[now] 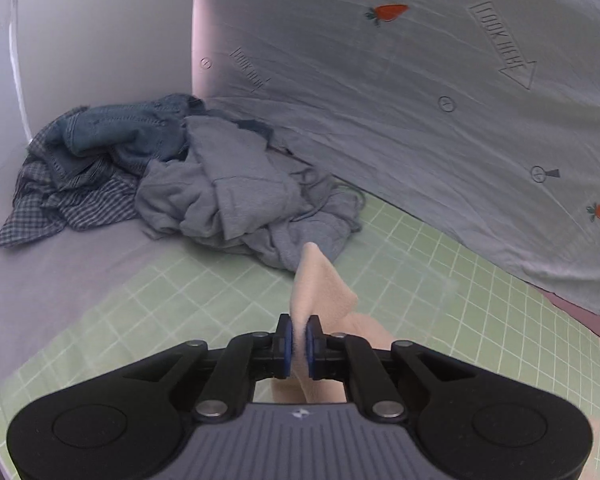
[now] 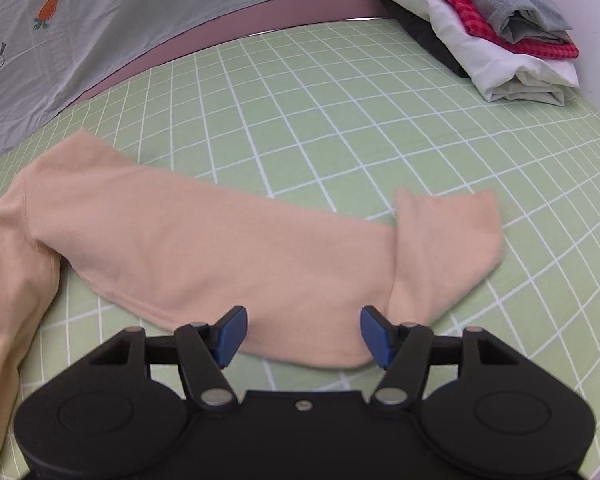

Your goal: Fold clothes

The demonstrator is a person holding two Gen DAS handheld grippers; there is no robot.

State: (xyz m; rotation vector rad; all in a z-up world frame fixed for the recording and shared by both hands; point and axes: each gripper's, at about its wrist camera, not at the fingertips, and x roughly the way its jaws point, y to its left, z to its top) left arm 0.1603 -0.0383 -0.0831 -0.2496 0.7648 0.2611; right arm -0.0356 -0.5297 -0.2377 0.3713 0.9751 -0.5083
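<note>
Peach garment [image 2: 204, 248] on green grid mat [image 2: 340, 112], left gripper [image 1: 298, 340] fingers clamped on it, right gripper [image 2: 303, 334] fingers apart

one peach garment [image 2: 204, 248], two grippers, left [image 1: 299, 340] and right [image 2: 303, 334], one green checked sheet [image 2: 340, 120], a stack of folded clothes [image 2: 496, 28] with perhaps four pieces, an unfolded heap [image 1: 172, 176] of roughly three, two carrots on the grey cloth [image 1: 420, 120]
</note>
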